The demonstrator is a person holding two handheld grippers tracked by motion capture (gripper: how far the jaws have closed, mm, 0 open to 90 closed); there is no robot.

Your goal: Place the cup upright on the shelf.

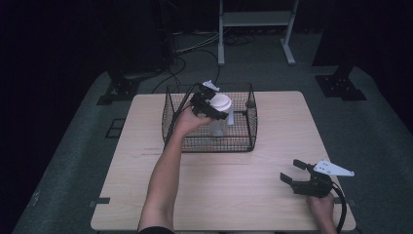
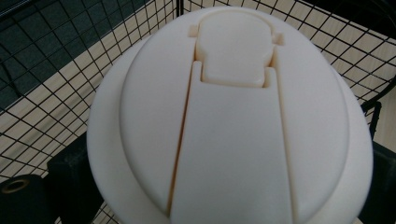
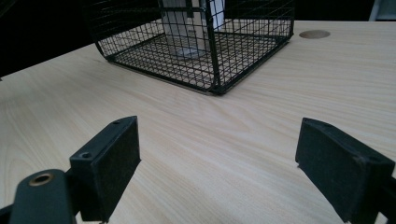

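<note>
A clear cup (image 1: 219, 122) with a white flip-top lid (image 2: 233, 116) stands upright inside the black wire basket (image 1: 241, 141), toward its left half. The left gripper (image 1: 210, 108) sits at the lid from the left, over the basket's open top, with the hand (image 1: 184, 121) behind it above the left wall. That high hold suits the basket: its walls bar any approach from the side, so the cup's top is the part within reach. In the left gripper view the lid is pressed right up to the camera, with dark jaw blocks at either lower edge of it; the jaws look closed on the cup just under the lid, though the contact itself is hidden. Whether the cup is resting on the basket floor or slightly lifted cannot be told.

The basket holds the cup; a pale upright piece just right of it is too indistinct to name. The basket stands on the far middle of the surface (image 1: 146, 195).

The right gripper (image 1: 292, 173) rests low at the near right corner, well apart from the basket, its jaws spread wide and holding nothing, apparently parked out of the way. Its view looks across bare wood to the basket.
</note>
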